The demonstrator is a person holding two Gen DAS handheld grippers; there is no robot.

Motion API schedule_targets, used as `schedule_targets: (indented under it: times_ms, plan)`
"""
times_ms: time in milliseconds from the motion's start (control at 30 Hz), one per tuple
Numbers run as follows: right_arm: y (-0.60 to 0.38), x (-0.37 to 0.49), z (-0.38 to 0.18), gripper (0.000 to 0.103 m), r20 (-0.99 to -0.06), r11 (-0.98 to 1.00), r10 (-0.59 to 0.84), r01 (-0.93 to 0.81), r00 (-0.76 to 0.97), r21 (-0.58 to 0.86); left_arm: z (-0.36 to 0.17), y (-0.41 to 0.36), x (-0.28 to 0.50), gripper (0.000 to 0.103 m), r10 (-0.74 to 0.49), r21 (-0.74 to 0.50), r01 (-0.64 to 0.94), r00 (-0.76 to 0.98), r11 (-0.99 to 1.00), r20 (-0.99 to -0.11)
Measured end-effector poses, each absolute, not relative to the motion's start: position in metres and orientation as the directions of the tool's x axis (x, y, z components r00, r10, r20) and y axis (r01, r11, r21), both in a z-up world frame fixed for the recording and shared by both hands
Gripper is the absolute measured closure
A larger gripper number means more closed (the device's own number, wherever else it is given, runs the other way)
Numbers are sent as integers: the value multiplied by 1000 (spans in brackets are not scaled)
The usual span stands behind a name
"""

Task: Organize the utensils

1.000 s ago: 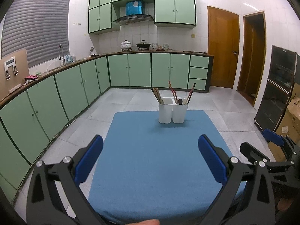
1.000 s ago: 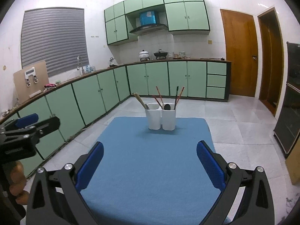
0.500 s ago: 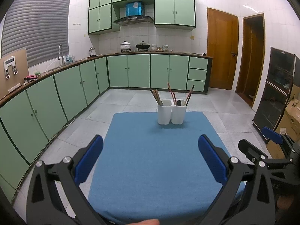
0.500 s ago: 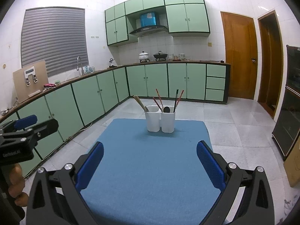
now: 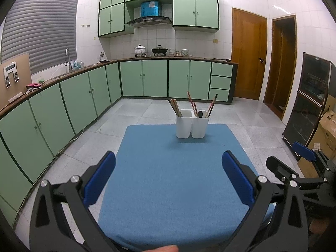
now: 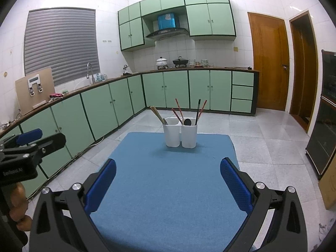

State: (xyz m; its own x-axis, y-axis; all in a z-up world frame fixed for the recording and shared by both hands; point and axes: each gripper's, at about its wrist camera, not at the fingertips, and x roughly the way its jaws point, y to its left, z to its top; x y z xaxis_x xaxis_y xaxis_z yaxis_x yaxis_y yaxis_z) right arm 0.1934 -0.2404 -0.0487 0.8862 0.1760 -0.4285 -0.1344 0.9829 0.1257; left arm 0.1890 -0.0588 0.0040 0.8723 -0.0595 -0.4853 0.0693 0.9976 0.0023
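A white two-compartment utensil holder [image 5: 192, 127] [image 6: 180, 135] stands at the far end of a blue-covered table [image 5: 178, 178] [image 6: 168, 184]. Its left compartment holds wooden chopsticks [image 5: 174, 107] [image 6: 156, 113]. Its right compartment holds red and dark chopsticks [image 5: 192, 104] [image 6: 199, 110] and a dark spoon [image 6: 187, 122]. My left gripper [image 5: 168, 168] is open and empty over the near half of the table. My right gripper [image 6: 168, 174] is open and empty beside it, also well short of the holder.
Green cabinets with a countertop [image 5: 63, 96] run along the left and back walls. A black cabinet [image 5: 308, 109] and cardboard boxes [image 5: 327, 134] stand at the right. Tiled floor [image 5: 252, 126] surrounds the table.
Both grippers have drawn back and tilted up slightly; the holder sits a little farther and higher in both views. Both stay open and empty.
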Motion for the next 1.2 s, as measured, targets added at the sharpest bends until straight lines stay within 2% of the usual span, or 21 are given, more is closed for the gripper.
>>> schedule_targets:
  times_ms: [1200]
  plan:
    - [-237, 193, -46, 6, -432, 982, 181, -138, 884, 129, 6, -59, 188, 5, -67, 0, 76, 877, 997, -477]
